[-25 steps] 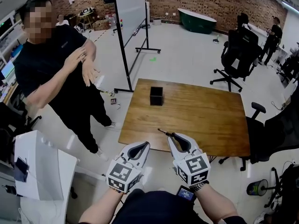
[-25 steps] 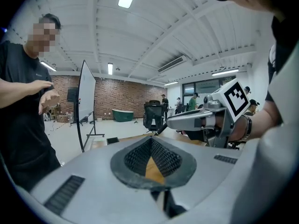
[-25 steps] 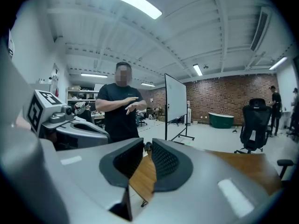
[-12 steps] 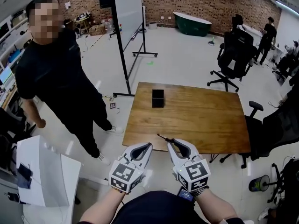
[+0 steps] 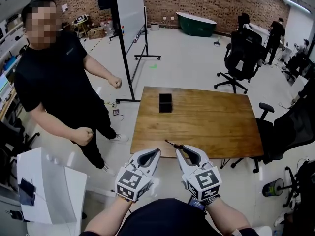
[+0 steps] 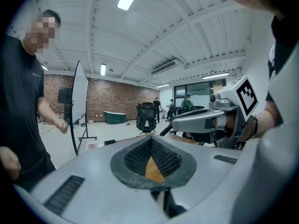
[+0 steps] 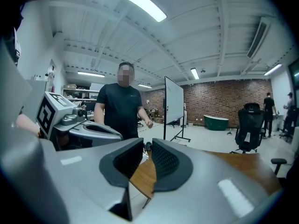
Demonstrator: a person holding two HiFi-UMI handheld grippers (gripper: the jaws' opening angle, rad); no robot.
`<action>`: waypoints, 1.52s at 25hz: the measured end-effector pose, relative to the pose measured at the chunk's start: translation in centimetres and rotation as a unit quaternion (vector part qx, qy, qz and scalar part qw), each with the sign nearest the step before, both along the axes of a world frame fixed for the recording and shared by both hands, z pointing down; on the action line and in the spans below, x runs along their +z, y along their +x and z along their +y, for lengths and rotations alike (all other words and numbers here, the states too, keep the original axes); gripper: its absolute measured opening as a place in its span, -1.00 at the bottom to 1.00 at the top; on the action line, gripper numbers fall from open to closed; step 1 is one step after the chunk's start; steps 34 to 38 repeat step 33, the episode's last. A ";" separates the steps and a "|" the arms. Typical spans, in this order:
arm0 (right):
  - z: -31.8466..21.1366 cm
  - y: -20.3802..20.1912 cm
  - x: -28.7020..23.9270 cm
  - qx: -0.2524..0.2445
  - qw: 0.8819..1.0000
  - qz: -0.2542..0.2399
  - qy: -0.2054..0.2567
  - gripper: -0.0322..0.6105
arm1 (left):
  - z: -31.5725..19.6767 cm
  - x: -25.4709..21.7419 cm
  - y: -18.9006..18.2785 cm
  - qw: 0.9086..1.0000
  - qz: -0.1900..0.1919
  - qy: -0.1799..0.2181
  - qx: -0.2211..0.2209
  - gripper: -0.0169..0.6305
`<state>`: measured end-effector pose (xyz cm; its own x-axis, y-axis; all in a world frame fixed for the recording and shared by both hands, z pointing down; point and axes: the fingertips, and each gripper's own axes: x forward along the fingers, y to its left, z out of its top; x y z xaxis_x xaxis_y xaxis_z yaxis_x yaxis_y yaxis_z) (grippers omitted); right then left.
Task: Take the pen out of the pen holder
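**Right gripper.** Your right gripper is clamped on the pen. The right gripper view shows its two dark pads drawn close, with the pen's dark barrel nipped between their tips.

**Pen.** The pen projects from the jaws toward the far left, roughly level. Its thin tip lies over the near edge of the wooden table. It is out of the pen holder and well apart from it.

**Pen holder.** The pen holder is a black box. It stands upright on the far left part of the table.

**Left gripper.** Your left gripper holds nothing. In its own view the pads meet at the tips, and only table wood shows through the small opening behind them. You hold it just left of the right gripper, at the table's near edge. The two are side by side and not touching, close in front of your body.

**Surroundings.**
- A person in a black shirt stands on the floor left of the table, with both fists closed.
- A whiteboard on a wheeled stand stands beyond the table's far left corner.
- A black office chair stands beyond the far right corner.
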<state>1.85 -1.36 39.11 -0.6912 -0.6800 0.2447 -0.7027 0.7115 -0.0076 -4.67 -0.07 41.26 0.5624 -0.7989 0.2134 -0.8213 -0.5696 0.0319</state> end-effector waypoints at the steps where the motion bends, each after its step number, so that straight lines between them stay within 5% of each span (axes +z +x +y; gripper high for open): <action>1: 0.0 -0.1 0.0 0.000 1.000 0.000 0.001 -0.72 | 0.0 0.0 -0.1 1.000 0.000 0.000 0.001 -0.93; 38: 0.4 0.1 -0.1 0.005 1.000 0.008 0.003 -0.72 | 0.2 0.0 0.0 1.000 0.002 0.002 0.006 -0.93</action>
